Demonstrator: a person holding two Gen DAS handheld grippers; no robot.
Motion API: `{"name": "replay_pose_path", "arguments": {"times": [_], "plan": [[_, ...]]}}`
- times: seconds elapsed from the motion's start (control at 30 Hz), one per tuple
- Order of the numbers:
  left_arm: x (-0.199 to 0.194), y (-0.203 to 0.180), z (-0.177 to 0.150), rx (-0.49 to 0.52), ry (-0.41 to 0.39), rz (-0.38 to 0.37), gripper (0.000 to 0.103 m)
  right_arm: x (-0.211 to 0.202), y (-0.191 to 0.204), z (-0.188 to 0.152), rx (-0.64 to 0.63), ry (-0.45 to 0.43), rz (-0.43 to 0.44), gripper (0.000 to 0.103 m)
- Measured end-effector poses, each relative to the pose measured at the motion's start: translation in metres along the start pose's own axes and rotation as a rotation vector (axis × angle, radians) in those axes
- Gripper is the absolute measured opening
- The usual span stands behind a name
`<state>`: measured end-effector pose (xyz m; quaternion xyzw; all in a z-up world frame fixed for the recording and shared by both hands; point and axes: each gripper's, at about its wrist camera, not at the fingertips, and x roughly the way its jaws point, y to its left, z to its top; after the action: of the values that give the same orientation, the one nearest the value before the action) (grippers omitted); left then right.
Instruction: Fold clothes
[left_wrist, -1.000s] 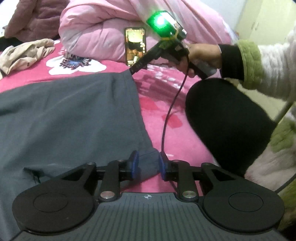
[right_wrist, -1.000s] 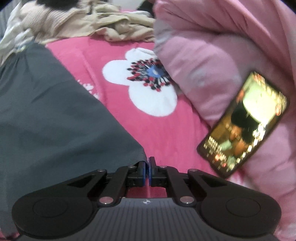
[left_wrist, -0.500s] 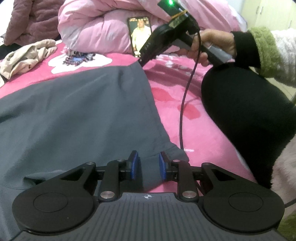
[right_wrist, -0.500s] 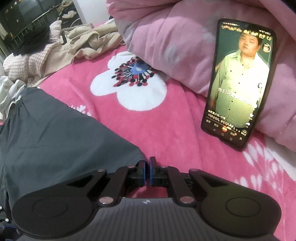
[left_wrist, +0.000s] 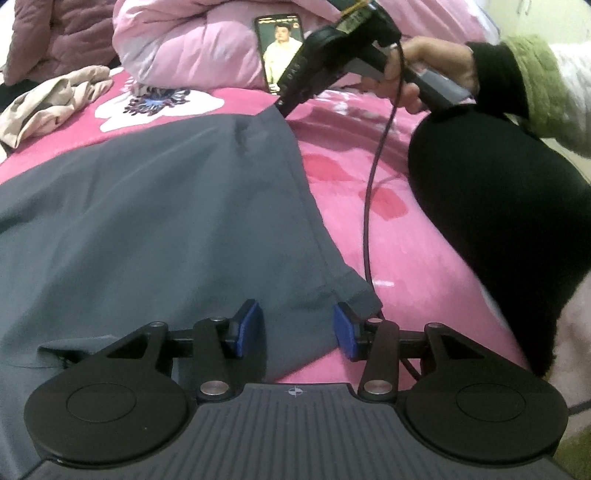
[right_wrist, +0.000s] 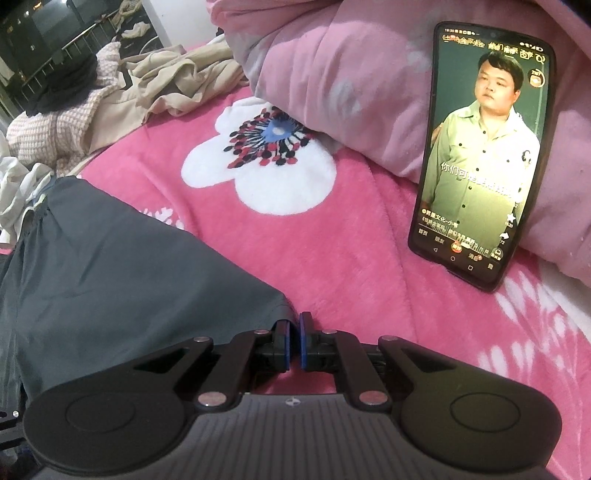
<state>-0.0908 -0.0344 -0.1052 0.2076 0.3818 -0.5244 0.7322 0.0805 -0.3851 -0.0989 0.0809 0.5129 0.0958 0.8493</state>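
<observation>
**Grey garment spread flat; one corner pinched, one released**

The smooth dark-grey fabric garment (left_wrist: 155, 206) lies spread on the pink floral fleece blanket (right_wrist: 369, 258). The right gripper (right_wrist: 293, 341) pinches its far corner, presumably to carry a fold. The left gripper (left_wrist: 295, 328) stands wide, straddling the near hem, gripping nothing. A propped black smartphone (right_wrist: 484, 155) leans against pink bedding; loose beige clothes (left_wrist: 55, 99) lie far left.

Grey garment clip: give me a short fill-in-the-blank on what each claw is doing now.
1. The left claw is ____ over the grey garment.
2. The right claw is ____ on a corner of the garment.
3. The phone leans against the ____ quilt.

Missing words: open; shut; pink
</observation>
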Motion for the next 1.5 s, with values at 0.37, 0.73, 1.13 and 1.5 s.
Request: {"name": "replay_pose_path", "arguments": {"times": [0.37, 0.73, 1.13, 1.5], "plan": [[0.004, -0.001, 0.000, -0.018, -0.021, 0.036, 0.012, 0.001, 0.001, -0.002, 0.009, -0.002, 0.005, 0.007], [-0.009, 0.011, -0.004, -0.170, -0.070, -0.045, 0.000, -0.008, 0.009, 0.000, -0.040, -0.070, -0.023, 0.006], [-0.038, 0.039, -0.004, -0.423, -0.162, -0.260, 0.000, -0.036, 0.046, 0.025, -0.198, -0.165, -0.023, 0.004], [0.013, 0.048, -0.028, -0.558, -0.005, -0.325, 0.000, 0.011, 0.037, 0.012, -0.372, 0.144, -0.184, 0.031]]}}
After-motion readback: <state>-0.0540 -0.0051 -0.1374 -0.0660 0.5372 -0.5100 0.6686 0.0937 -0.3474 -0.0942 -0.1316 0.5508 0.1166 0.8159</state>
